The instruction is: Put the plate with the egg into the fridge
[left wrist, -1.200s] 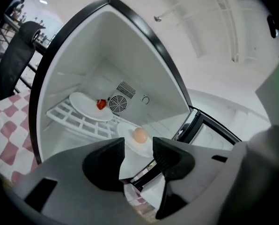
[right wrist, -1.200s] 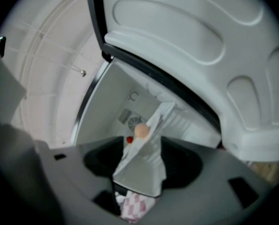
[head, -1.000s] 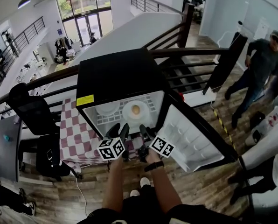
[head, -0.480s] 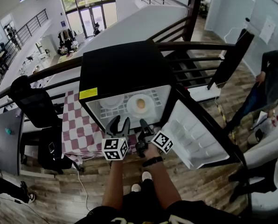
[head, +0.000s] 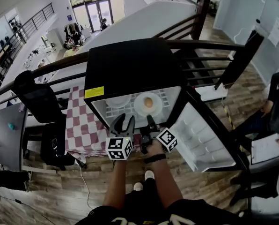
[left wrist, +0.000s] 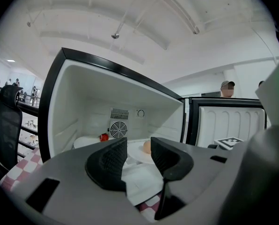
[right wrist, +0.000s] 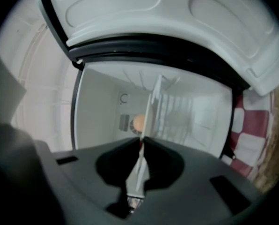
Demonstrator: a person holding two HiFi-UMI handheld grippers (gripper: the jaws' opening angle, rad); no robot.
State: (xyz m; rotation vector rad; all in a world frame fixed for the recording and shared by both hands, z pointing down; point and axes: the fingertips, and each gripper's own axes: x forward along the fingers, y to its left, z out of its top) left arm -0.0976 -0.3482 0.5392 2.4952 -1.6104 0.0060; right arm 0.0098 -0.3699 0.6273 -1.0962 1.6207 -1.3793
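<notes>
plate (head: pixel 138 106) rim in right tool (right wrist: pixel 141 142), jaws just closed

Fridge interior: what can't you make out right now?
- Red item at the left plate, left gripper view: too small to identify.
- Left plate, head view: back part hidden under the fridge top.
- Egg plate, right gripper view: edge-on, top surface unseen.

Red/white checkered cloth (head: pixel 81 125), black office chair (head: pixel 36 102) just beside it, left. Dark railing (head: pixel 209 50) behind. Wood floor (head: pixel 83 191). Person (head: pixel 270 121) w/ papers (head: pixel 266 149), right edge.
</notes>
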